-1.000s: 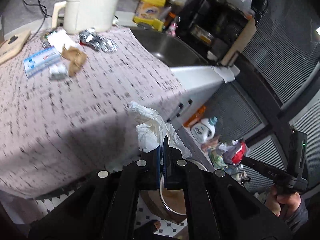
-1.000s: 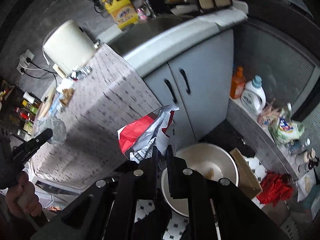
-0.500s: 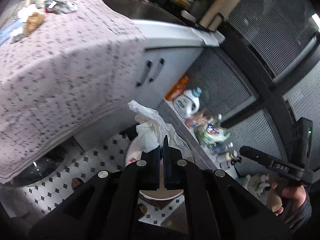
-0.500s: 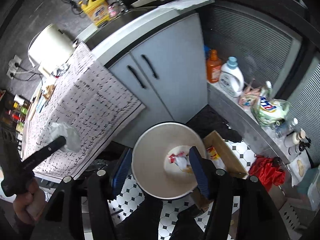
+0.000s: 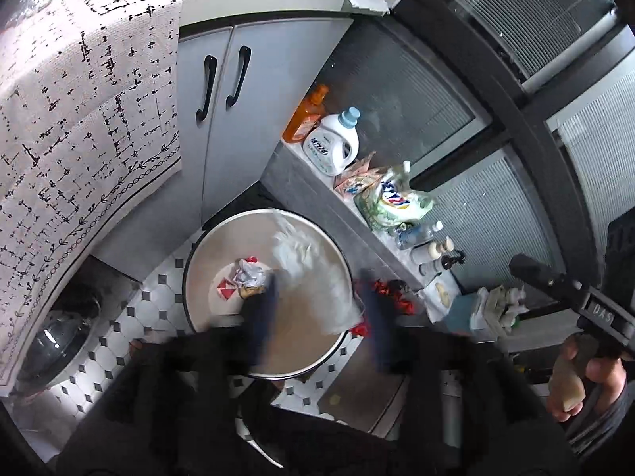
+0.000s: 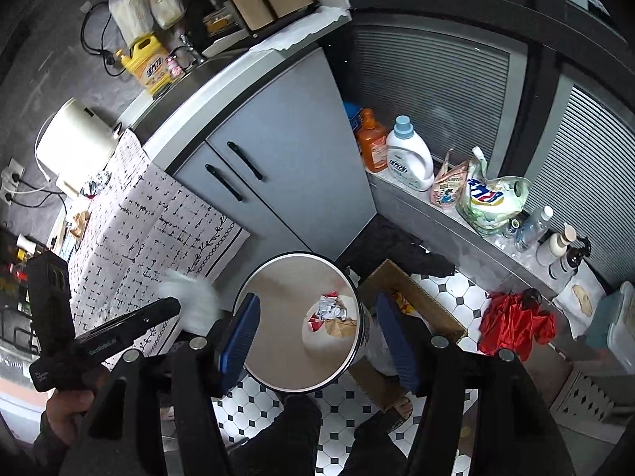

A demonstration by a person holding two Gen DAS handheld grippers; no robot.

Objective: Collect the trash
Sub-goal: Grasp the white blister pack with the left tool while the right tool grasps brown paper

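Observation:
A round white trash bin (image 5: 222, 238) stands on the tiled floor; it also shows in the right wrist view (image 6: 278, 265). A red and white wrapper (image 6: 331, 309) lies at its bottom. My left gripper (image 5: 321, 309) is open above the bin, blurred. A crumpled white tissue (image 5: 305, 261) is loose between its fingers, falling over the bin; in the right wrist view the tissue (image 6: 190, 303) shows beside the left gripper's tip. My right gripper (image 6: 317, 337) is open and empty above the bin.
A grey cabinet (image 6: 278, 150) with black handles stands behind the bin. A patterned tablecloth (image 5: 79, 119) hangs at left. Detergent bottles (image 6: 408, 154) and bags line a low ledge at right. A cardboard box (image 6: 420, 301) and red cloth (image 6: 516, 321) lie on the floor.
My left gripper swung from the table to above the bin, then opened and let go of the tissue. My right gripper opened earlier and dropped the red and white wrapper into the bin.

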